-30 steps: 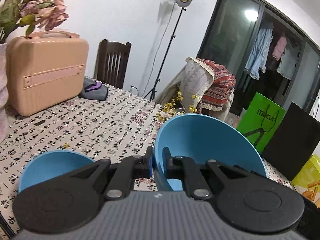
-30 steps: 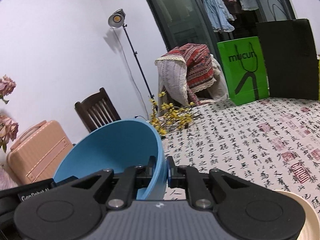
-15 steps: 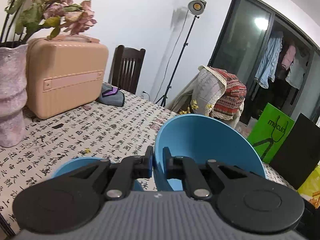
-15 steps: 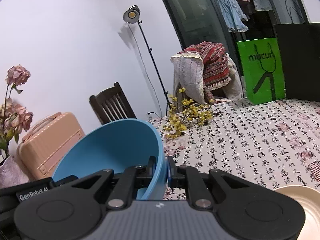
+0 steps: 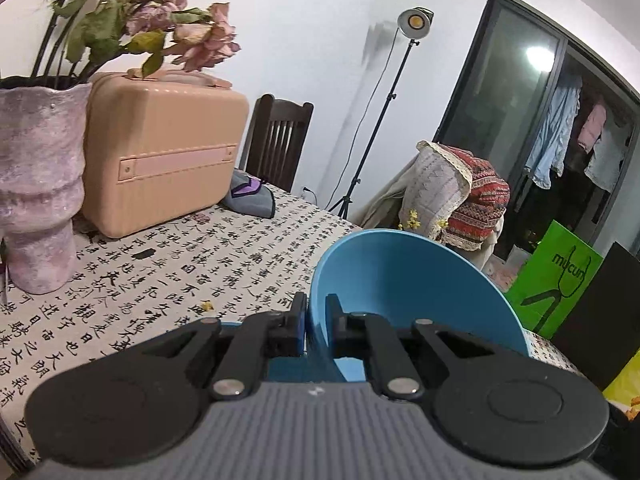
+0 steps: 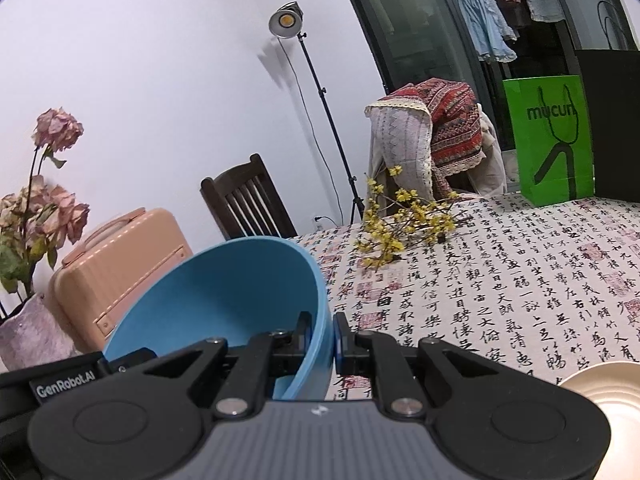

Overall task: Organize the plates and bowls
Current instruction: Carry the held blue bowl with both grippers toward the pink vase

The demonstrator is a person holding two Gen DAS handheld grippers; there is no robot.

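From my remote seat I see the table [image 6: 520, 280] with its calligraphy cloth lying mostly free on the right side, up to the green bag [image 6: 550, 140] and the black bag [image 6: 612, 120] that stand at its far edge. On the left the room is tighter: the peach suitcase [image 5: 160, 152] and the rough pink vase [image 5: 38, 184] stand close together near that edge, with a grey pouch [image 5: 250, 198] just beside the suitcase. A branch of yellow flowers [image 6: 400, 224] lies near the far edge, and a dark wooden chair [image 5: 278, 140] stands behind the table. At the lower right corner of the right view the rim of a cream plate [image 6: 604, 392] shows. The left gripper [image 5: 316, 322] is pinched closed on the left rim of the blue bowl [image 5: 400, 292], one pad inside and one outside, and the right gripper [image 6: 322, 334] is clamped in the same way on the opposite rim, so the bowl hangs tilted between both tools above the table. Under the left gripper I see only a thin strip of a second blue bowl [image 5: 230, 325], almost hidden by the tool. Compared with one second ago, both grips are unchanged, but the bowl has travelled toward the vase side: the vase and suitcase now fill the left view, the second bowl was widely visible before, and the cream plate shows less in the right view.
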